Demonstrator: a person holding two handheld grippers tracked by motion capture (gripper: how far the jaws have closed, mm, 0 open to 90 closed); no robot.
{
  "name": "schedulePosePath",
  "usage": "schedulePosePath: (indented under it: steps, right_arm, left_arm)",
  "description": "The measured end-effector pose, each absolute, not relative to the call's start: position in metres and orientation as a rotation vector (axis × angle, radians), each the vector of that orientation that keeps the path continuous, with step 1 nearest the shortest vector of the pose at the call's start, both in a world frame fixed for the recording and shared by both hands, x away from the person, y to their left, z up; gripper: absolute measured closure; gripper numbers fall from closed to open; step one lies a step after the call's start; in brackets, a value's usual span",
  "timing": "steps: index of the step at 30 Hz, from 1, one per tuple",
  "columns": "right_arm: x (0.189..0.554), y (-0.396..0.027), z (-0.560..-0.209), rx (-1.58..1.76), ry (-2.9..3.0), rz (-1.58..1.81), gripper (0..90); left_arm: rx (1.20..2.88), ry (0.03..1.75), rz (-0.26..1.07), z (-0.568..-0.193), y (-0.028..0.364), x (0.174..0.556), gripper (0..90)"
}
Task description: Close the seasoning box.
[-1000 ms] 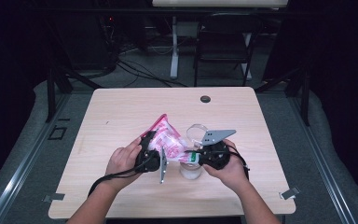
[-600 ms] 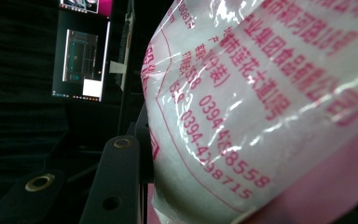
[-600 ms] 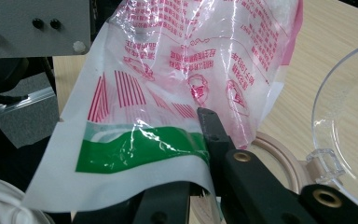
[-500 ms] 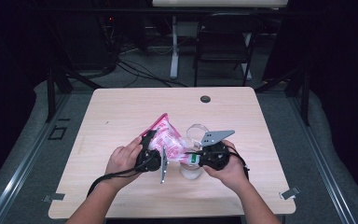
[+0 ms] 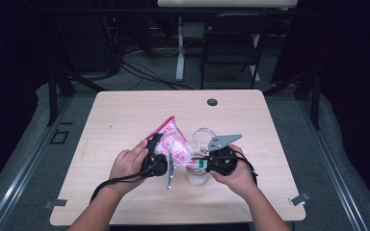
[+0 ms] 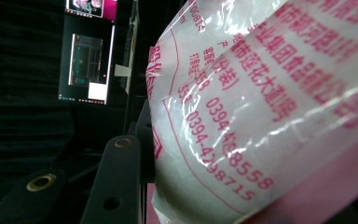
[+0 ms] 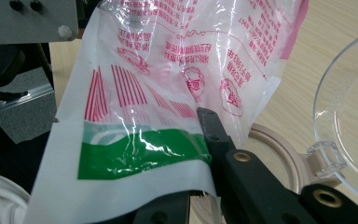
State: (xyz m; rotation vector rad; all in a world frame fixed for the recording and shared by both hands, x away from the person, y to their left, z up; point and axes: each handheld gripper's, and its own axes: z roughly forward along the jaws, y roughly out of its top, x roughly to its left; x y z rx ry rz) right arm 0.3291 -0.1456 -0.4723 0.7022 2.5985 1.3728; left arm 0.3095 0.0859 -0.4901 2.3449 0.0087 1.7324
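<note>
Bag of white powder, a clear plastic pouch [image 5: 173,144] printed in pink and green, is hanging in the air just above the near middle of the wooden table [image 5: 125,115], held between 2 hand-held grippers. Nearest the person, the right gripper [image 5: 198,163] is pinching the bag's near lower end; in the right gripper view its 2 black jaws are pressed together on the thin film by the green band [image 7: 140,154], one jaw tip lying flat against the plastic. Just to the left, the left gripper [image 5: 160,153] is clamping the fuller, powder-filled body of the bag, its jaws standing partly apart around that bulk, as the left gripper view is showing with the printed pouch [image 6: 261,112] pressed close to the lens. The bag's long axis is running from the right gripper up and away toward the far left, its pink sealed edge pointing at the far side of the table. Directly under the right gripper's end, a clear jar [image 5: 197,177] is sitting, with a clear lid [image 7: 349,112] and its pale ring just beyond. Both hands are equally close, so the judgement is that tilting the low end over the jar is the coming move.
</note>
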Motion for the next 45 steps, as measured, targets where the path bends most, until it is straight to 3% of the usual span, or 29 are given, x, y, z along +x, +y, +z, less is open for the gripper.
schedulePosePath:
  steps: [45]
  right_arm:
    - [0.3309,-0.1430,-0.4785,0.706,2.618,1.348,90.0]
  left_arm:
    - [2.329,-0.027,1.766,-0.4850,0.0833,0.3090,63.7]
